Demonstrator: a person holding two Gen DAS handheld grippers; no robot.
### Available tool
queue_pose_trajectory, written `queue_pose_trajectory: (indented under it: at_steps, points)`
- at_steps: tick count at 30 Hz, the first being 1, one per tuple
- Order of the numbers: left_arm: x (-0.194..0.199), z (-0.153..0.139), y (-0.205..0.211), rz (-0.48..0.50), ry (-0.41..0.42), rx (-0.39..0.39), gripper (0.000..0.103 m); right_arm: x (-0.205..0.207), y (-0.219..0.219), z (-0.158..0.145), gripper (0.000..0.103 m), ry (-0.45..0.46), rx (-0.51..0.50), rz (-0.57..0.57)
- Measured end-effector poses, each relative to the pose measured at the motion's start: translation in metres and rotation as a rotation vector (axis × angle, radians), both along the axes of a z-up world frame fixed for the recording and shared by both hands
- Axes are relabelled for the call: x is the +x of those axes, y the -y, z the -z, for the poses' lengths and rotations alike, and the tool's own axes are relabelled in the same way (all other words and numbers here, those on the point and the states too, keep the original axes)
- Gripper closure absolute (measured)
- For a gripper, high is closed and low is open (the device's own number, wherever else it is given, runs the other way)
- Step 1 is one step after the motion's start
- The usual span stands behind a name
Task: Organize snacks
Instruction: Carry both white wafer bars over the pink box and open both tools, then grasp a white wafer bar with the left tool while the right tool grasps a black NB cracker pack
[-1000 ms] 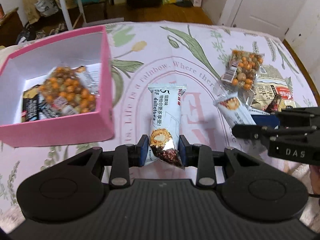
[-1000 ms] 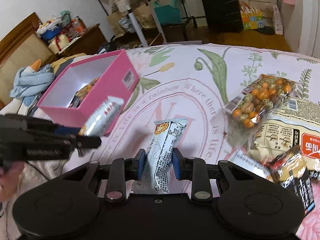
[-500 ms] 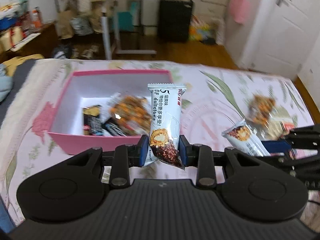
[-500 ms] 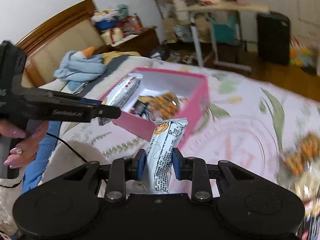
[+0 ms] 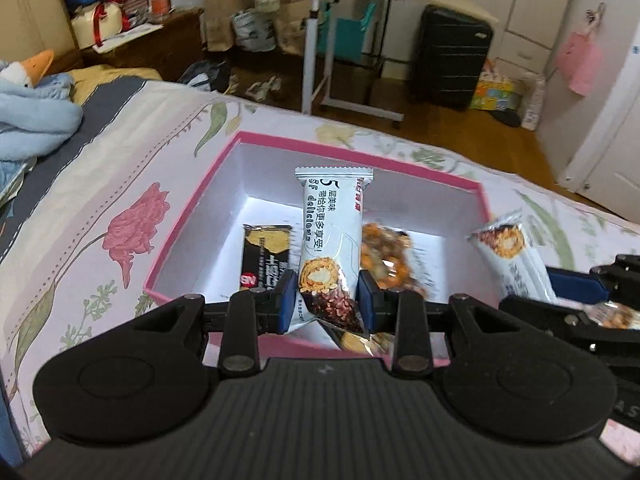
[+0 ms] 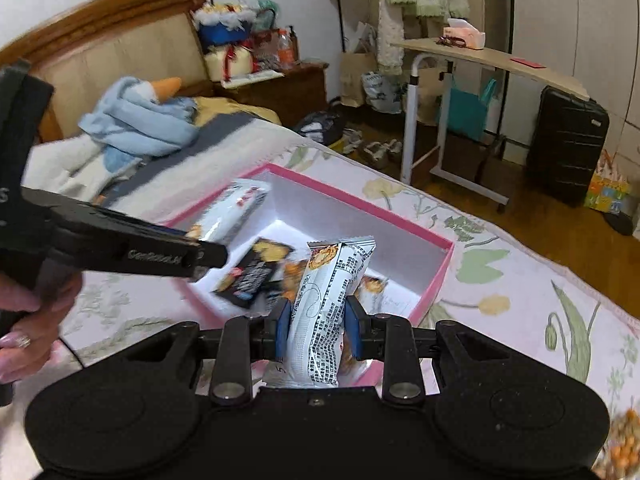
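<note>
My left gripper [image 5: 327, 302] and right gripper [image 6: 316, 326]: jaws each clamp a white snack bar [image 5: 330, 240] over the pink box [image 5: 192, 216]; black packet [image 5: 264, 258] and nut bag [image 5: 386, 256] lie inside.

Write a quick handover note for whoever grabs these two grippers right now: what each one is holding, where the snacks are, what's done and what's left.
Left gripper: shut on a white snack bar, held over the pink box.
Right gripper: shut on a second white snack bar, at the box's near edge.
In the box already: a black packet, a clear bag of orange nuts, and another packet partly hidden under the left gripper.
Done: both bars picked up and brought to the box.
Left: release both bars into the box. A bag of orange nuts shows at the right wrist view's lower right corner, outside the box; it probably goes in next.
</note>
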State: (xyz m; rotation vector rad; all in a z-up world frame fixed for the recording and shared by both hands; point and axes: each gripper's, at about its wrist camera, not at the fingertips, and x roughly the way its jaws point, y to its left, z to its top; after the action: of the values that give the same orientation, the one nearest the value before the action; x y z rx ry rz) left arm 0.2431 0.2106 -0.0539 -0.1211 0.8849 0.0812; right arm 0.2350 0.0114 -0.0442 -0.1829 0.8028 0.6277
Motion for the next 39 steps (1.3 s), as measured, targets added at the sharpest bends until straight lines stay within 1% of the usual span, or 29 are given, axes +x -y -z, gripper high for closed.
queue_pose_trajectory:
  at_steps: [3,6,8,10,11,12,13,14,15,16,17,19,23,25,29,32,34,36,39]
  points:
    - [0.02,0.017,-0.001,0.001,-0.014,0.04,0.071,0.017,-0.018,0.017,0.07,-0.009,-0.064,-0.017]
    - [0.032,0.031,-0.004,0.006,-0.052,0.019,0.071,0.027,-0.032,0.034,0.07,0.006,-0.148,-0.031]
    - [0.038,0.04,-0.006,-0.001,-0.074,-0.004,0.07,0.031,-0.039,0.041,0.07,0.005,-0.181,-0.031]
    - [0.043,0.049,-0.007,-0.019,-0.091,0.007,0.07,0.035,-0.042,0.047,0.07,0.0,-0.203,-0.029]
    - [0.043,0.052,-0.007,-0.023,-0.091,0.01,0.07,0.035,-0.043,0.049,0.07,0.001,-0.212,-0.029]
    - [0.043,0.054,-0.008,-0.032,-0.091,0.01,0.067,0.034,-0.044,0.05,0.068,0.007,-0.218,-0.026]
    - [0.042,0.055,-0.008,-0.04,-0.091,0.009,0.062,0.033,-0.043,0.05,0.065,0.02,-0.22,-0.017]
    - [0.041,0.055,-0.009,-0.043,-0.089,0.007,0.061,0.033,-0.043,0.049,0.06,0.032,-0.219,-0.011]
    - [0.039,0.053,-0.009,-0.04,-0.084,0.003,0.061,0.032,-0.04,0.046,0.059,0.038,-0.204,-0.004]
    - [0.037,0.051,-0.009,-0.036,-0.077,0.001,0.061,0.029,-0.033,0.039,0.059,0.028,-0.149,0.013]
    - [0.033,0.047,-0.01,-0.029,-0.069,-0.002,0.061,0.029,-0.025,0.032,0.059,0.001,-0.091,0.024]
    - [0.025,0.036,-0.009,-0.007,-0.047,-0.012,0.06,0.028,-0.012,0.019,0.059,-0.05,-0.022,0.042]
    - [0.011,0.01,-0.006,0.035,-0.028,-0.05,0.06,0.011,0.018,-0.012,0.055,-0.094,0.061,0.055]
    - [0.002,-0.003,-0.001,0.062,-0.025,-0.057,0.059,0.0,0.033,-0.023,0.054,-0.121,0.063,0.065]
    - [-0.017,-0.029,0.018,0.128,-0.012,-0.038,0.058,-0.022,0.07,-0.042,0.054,-0.148,0.056,0.112]
    - [-0.032,-0.051,0.034,0.163,0.033,-0.062,0.054,-0.037,0.101,-0.055,0.052,-0.151,0.063,0.148]
    - [-0.04,-0.066,0.049,0.196,0.07,-0.057,0.053,-0.049,0.121,-0.065,0.05,-0.131,0.055,0.172]
    - [-0.047,-0.08,0.065,0.237,0.092,-0.076,0.052,-0.059,0.14,-0.071,0.049,-0.119,0.045,0.191]
    - [-0.052,-0.093,0.089,0.299,0.096,-0.12,0.05,-0.072,0.169,-0.077,0.047,-0.12,0.031,0.23]
